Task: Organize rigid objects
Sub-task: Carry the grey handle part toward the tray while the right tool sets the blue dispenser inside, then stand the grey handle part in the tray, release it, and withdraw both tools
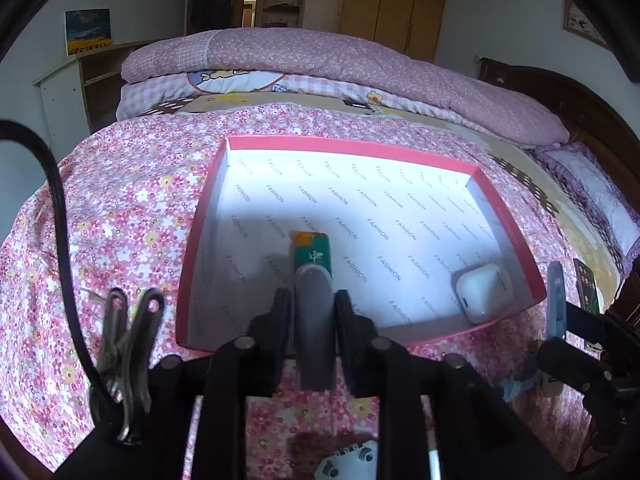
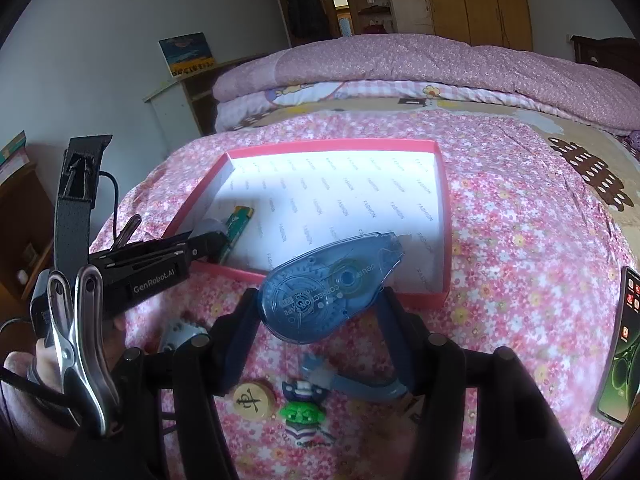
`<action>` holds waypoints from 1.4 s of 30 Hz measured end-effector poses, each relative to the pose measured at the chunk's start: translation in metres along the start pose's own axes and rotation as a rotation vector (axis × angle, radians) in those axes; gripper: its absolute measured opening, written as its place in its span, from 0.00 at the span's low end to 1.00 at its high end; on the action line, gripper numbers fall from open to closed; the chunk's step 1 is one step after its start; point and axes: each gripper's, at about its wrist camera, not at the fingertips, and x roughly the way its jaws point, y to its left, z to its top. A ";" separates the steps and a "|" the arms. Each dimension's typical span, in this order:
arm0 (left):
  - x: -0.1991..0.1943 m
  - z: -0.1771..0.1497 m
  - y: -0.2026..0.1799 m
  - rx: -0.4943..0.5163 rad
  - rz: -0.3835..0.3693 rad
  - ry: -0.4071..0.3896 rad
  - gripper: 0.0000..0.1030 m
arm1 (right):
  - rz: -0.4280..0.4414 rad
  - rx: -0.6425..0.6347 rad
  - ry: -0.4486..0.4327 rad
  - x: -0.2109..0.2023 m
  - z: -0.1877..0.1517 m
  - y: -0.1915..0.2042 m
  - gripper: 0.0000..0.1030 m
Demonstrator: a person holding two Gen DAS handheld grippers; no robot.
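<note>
A pink-rimmed box (image 1: 340, 144) (image 2: 320, 144) with a white printed floor lies on the flowered bedspread. On its floor lies a green lighter (image 1: 312, 250) (image 2: 237, 225) with an orange top. Its near end reaches between the black fingers of my left gripper (image 1: 314, 308) (image 2: 214, 242), which stand open around it. A grey rounded strip (image 1: 314, 320) that I cannot identify also lies between them. A white earbud case (image 1: 482, 292) sits in the box's near right corner. Just in front of the box, my right gripper (image 2: 318, 298) is shut on a blue correction tape dispenser (image 2: 332, 288) (image 1: 556, 300).
On the bedspread below the right gripper lie a round wooden chess piece (image 2: 253, 400), a green figurine (image 2: 306, 416), a blue-grey plastic piece (image 2: 352, 384) and a pale gear-like part (image 2: 180, 336) (image 1: 348, 460). A phone (image 2: 624, 340) lies at the right. Folded quilts (image 1: 320, 56) fill the far side.
</note>
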 end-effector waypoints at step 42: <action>-0.029 -0.008 -0.007 0.021 0.024 -0.005 0.44 | -0.052 -0.004 0.018 0.024 0.022 -0.002 0.68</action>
